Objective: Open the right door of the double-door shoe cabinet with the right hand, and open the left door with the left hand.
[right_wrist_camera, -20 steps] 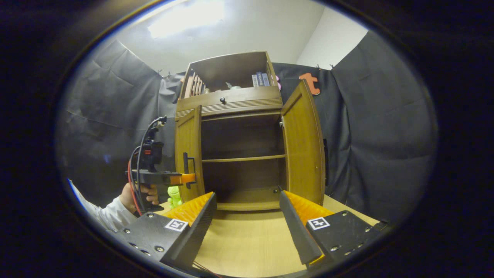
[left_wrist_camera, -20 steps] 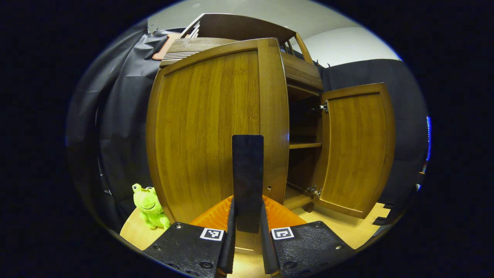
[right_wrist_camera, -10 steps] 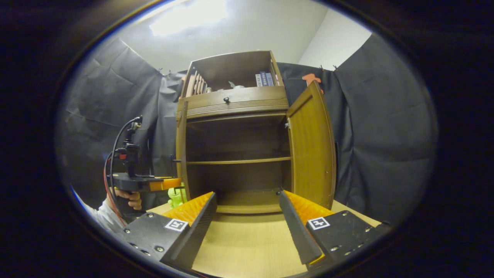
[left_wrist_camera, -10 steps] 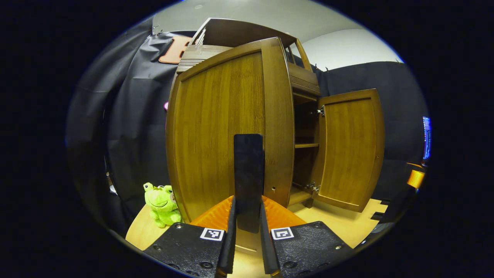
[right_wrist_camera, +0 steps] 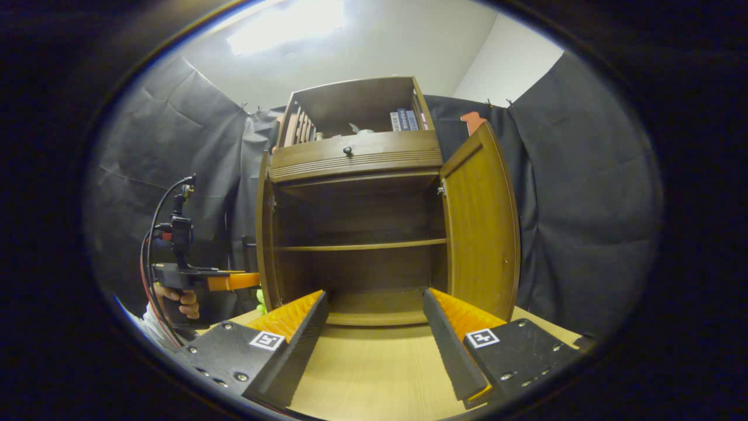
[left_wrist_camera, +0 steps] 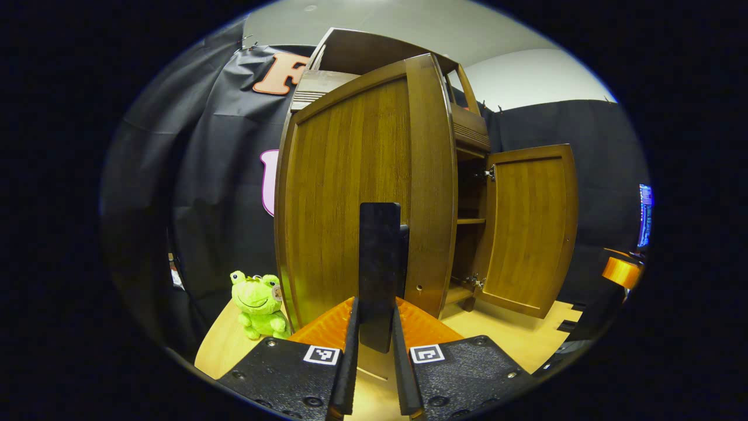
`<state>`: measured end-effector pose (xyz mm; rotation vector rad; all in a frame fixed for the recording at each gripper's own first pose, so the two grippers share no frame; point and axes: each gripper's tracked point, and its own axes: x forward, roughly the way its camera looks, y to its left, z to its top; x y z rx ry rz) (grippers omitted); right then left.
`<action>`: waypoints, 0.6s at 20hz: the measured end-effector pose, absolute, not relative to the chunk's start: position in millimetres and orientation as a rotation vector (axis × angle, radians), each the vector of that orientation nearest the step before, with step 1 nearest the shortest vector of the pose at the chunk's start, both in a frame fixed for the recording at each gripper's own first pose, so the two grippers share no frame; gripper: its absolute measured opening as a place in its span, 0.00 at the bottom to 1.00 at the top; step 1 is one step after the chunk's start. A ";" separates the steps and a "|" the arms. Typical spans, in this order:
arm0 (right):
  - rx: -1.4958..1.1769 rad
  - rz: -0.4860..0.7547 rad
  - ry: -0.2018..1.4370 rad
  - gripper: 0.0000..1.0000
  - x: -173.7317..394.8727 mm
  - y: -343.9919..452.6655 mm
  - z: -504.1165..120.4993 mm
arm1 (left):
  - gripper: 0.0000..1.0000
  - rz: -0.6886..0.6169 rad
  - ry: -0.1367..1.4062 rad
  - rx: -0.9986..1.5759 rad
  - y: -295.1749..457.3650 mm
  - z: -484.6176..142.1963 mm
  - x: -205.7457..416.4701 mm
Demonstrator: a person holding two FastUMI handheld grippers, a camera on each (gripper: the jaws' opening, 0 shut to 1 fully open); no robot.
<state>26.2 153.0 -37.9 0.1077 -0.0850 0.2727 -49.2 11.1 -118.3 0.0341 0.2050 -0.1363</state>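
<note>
Black handle (left_wrist_camera: 378,269) sits clamped between your left gripper (left_wrist_camera: 374,365) fingers, on the left door (left_wrist_camera: 362,187), swung wide from the shoe cabinet (right_wrist_camera: 356,222). Your right gripper (right_wrist_camera: 374,345) hangs spread, holding nothing, before the right door (right_wrist_camera: 482,228), also swung out. Green frog toy (left_wrist_camera: 258,297) sits beside the cabinet.

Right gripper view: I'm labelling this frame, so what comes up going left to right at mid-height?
Person's hand holding the left gripper → left door, swung wide → cabinet's shelf → right door, open → booth's cloth wall.
</note>
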 end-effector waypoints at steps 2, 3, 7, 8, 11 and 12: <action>0.112 0.273 -0.080 0.97 27.1 153.7 -40.7 | 0.28 -0.137 0.217 0.032 16.4 -116.7 -52.8; 0.114 0.272 -0.077 0.97 26.9 153.0 -41.9 | 0.28 -0.135 0.220 0.032 18.2 -115.9 -55.4; 0.125 0.264 -0.066 0.97 29.3 150.4 -47.9 | 0.27 -0.106 0.215 0.039 27.7 -113.3 -59.2; 0.129 0.264 -0.062 0.97 29.1 151.2 -49.5 | 0.27 -0.100 0.216 0.038 30.1 -113.3 -62.4; 0.135 0.307 -0.067 0.96 26.0 162.1 -45.6 | 0.27 -0.070 0.207 0.034 46.0 -109.6 -67.1; 0.126 0.305 -0.071 0.97 25.3 161.8 -44.0 | 0.27 -0.049 0.212 0.044 53.8 -110.2 -69.9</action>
